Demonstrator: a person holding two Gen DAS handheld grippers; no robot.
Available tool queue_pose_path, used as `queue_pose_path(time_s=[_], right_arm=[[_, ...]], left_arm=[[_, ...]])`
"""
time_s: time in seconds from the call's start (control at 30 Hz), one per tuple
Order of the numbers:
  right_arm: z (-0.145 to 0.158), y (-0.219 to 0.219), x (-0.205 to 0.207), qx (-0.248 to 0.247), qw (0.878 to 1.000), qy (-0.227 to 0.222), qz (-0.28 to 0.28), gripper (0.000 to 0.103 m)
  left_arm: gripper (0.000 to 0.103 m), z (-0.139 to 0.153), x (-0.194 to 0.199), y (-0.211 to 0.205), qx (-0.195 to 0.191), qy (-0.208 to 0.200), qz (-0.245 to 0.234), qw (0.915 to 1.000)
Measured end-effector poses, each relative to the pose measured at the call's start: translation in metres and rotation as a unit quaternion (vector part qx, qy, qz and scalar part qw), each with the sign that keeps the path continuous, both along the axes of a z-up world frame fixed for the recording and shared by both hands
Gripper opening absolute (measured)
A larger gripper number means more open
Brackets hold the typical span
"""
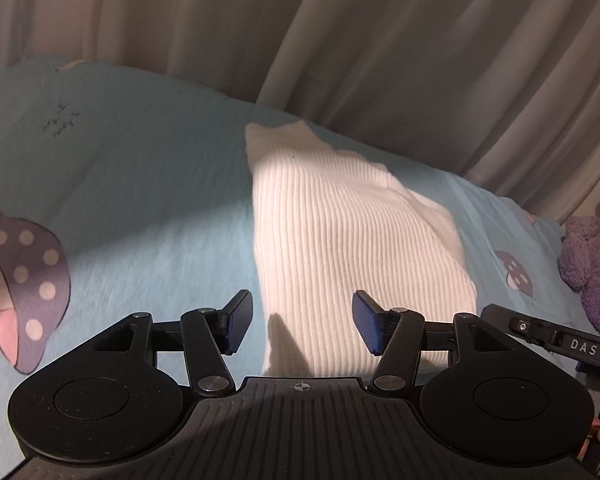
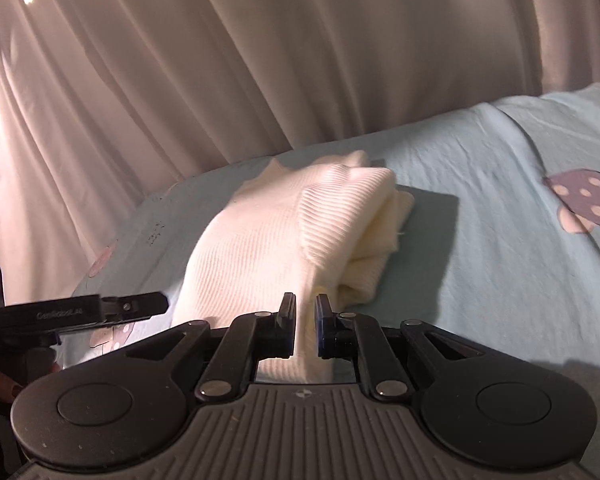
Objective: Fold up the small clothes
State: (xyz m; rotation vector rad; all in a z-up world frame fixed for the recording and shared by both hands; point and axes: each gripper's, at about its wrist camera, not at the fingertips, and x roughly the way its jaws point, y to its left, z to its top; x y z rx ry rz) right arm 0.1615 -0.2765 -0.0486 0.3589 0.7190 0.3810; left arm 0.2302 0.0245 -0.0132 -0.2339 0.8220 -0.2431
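Observation:
A white ribbed knit garment (image 1: pixel 340 240) lies partly folded on a light blue bedsheet (image 1: pixel 140 184). My left gripper (image 1: pixel 302 324) is open and empty, its blue pads (image 1: pixel 238 320) standing just above the garment's near edge. In the right wrist view my right gripper (image 2: pixel 304 320) is shut on the near edge of the same garment (image 2: pixel 268 224), which is bunched and folded over on its right side. The right gripper's body (image 1: pixel 556 340) shows at the right edge of the left wrist view. The left gripper's body (image 2: pixel 80 312) shows at the left of the right wrist view.
The bedsheet (image 2: pixel 500 240) carries purple spotted mushroom prints (image 1: pixel 28 288) (image 2: pixel 584 200). Beige curtains (image 1: pixel 380 40) hang close behind the bed. A purple fluffy toy (image 1: pixel 592 256) sits at the bed's right edge.

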Motion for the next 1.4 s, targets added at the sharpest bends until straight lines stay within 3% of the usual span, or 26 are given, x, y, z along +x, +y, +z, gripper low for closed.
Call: queue_pose_path(time_s=[0.1,0.17,0.2,0.27,0.37,0.63,0.73,0.8,0.87,0.97,1.17,1.23,1.4], right_arm=[[-0.005,0.028,0.007,-0.056,0.998,-0.001,0.014,0.009],[-0.018,0.038,0.015,-0.11,0.993,0.038,0.003,0.01],[-0.022,0.038,0.014,-0.121,0.992,0.036,-0.008,0.01],[-0.022,0.037,0.014,-0.121,0.992,0.043,-0.012,0.01],[-0.022,0.042,0.014,-0.148,0.987,0.057,-0.019,0.022],[-0.012,0.057,-0.001,-0.211,0.975,0.067,-0.033,0.027],[-0.01,0.062,-0.013,-0.218,0.969,0.115,-0.03,0.045],[-0.017,0.064,-0.022,-0.219,0.962,0.162,-0.023,0.063],[-0.016,0.071,-0.037,-0.233,0.959,0.16,-0.019,0.071],[-0.012,0.074,-0.044,-0.227,0.957,0.181,-0.023,0.074],[0.008,0.077,-0.04,-0.218,0.959,0.173,-0.057,0.082],[0.013,0.08,-0.038,-0.223,0.957,0.172,-0.067,0.082],[0.024,0.087,-0.037,-0.243,0.952,0.163,-0.088,0.082]], left_arm=[[0.066,-0.005,0.017,-0.016,0.036,-0.008,-0.004,0.9993],[0.065,-0.016,0.027,-0.024,0.06,0.023,0.012,0.9979],[0.066,-0.023,0.031,-0.025,0.071,0.044,0.017,0.9964],[0.068,-0.03,0.032,-0.026,0.084,0.054,0.017,0.9948],[0.071,-0.035,0.028,-0.024,0.092,0.046,0.012,0.9946],[0.076,-0.035,0.012,-0.022,0.115,0.054,-0.012,0.9918],[0.076,-0.028,-0.003,-0.021,0.129,0.072,-0.038,0.9883],[0.076,-0.027,-0.013,-0.02,0.128,0.096,-0.062,0.9852],[0.076,-0.032,-0.025,-0.019,0.125,0.126,-0.069,0.9817],[0.077,-0.034,-0.036,-0.016,0.141,0.128,-0.043,0.9808],[0.081,-0.015,-0.039,-0.003,0.173,0.098,0.019,0.9799],[0.087,-0.008,-0.042,0.0,0.162,0.088,0.026,0.9825],[0.09,0.004,-0.043,-0.005,0.17,0.074,0.011,0.9825]])
